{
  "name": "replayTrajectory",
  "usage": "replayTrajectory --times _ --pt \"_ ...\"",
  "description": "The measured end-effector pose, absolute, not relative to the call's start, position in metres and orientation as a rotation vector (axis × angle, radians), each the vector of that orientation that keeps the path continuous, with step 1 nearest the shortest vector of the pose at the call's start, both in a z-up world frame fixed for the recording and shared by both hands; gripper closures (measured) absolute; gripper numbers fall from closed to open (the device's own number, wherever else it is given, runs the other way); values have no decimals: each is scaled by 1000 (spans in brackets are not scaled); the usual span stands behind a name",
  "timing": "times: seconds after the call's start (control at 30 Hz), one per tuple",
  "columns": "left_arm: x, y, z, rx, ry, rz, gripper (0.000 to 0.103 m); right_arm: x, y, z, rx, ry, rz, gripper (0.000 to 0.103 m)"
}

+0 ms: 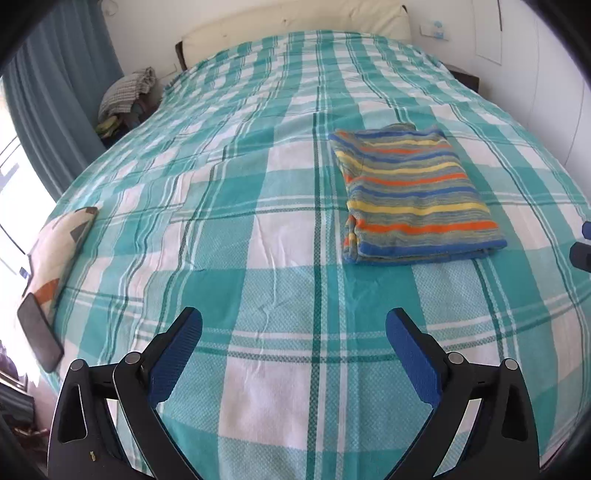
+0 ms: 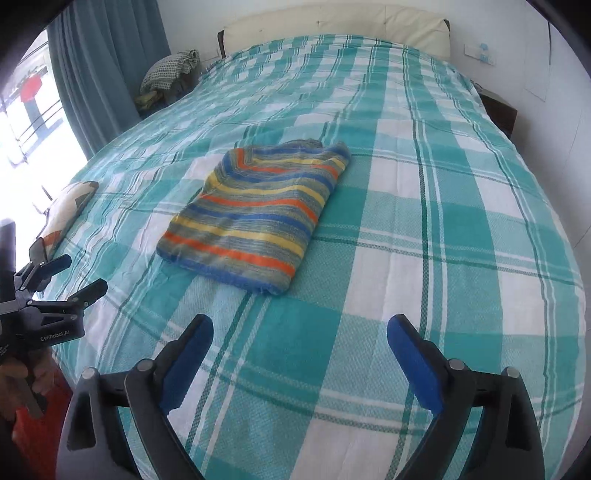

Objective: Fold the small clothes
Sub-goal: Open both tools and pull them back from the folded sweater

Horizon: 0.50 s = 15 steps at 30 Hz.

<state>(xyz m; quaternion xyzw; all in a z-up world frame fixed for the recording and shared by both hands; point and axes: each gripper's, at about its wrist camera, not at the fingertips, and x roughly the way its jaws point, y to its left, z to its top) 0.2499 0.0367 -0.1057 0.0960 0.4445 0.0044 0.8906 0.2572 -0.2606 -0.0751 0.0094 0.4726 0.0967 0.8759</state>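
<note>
Two grippers are in my hands, and both hold nothing. In the left wrist view my left gripper (image 1: 293,325) has its blue pads spread wide, and only the checked bedspread (image 1: 258,240) shows between them. In the right wrist view my right gripper (image 2: 300,332) is spread wide in the same way, above the same teal and white cloth.

One small striped garment (image 1: 417,195) lies folded on the bedspread. It has blue, yellow, orange and grey stripes, and it makes a flat, nearly rectangular packet. From the left gripper it is at about 1 o'clock, well apart from the pads. From the right gripper the garment (image 2: 255,214) is at about 11 o'clock, also apart from the pads, with one thick folded edge turned toward me.

At 9 o'clock in the right wrist view I see my left gripper (image 2: 79,277) from the side, its fingers parted. A patterned cushion (image 1: 62,251) lies at the left border of the bed, at about 10 o'clock, and a dark flat phone (image 1: 38,334) lies just beside it. Some other clothes are piled (image 1: 127,98) near the curtain (image 1: 62,85) at 11 o'clock. At 12 o'clock stands a cream headboard (image 1: 295,26).
</note>
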Motion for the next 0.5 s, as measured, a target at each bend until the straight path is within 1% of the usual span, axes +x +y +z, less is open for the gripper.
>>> replayTrajectory --times 0.13,0.33,0.5 --pt "215 25 -75 208 903 34 3 212 -261 -45 38 949 162 5" --pt "175 19 -47 142 926 44 3 170 -256 -16 34 940 123 4" --pt "148 13 -29 110 936 21 3 142 -244 0 -23 931 128 4"
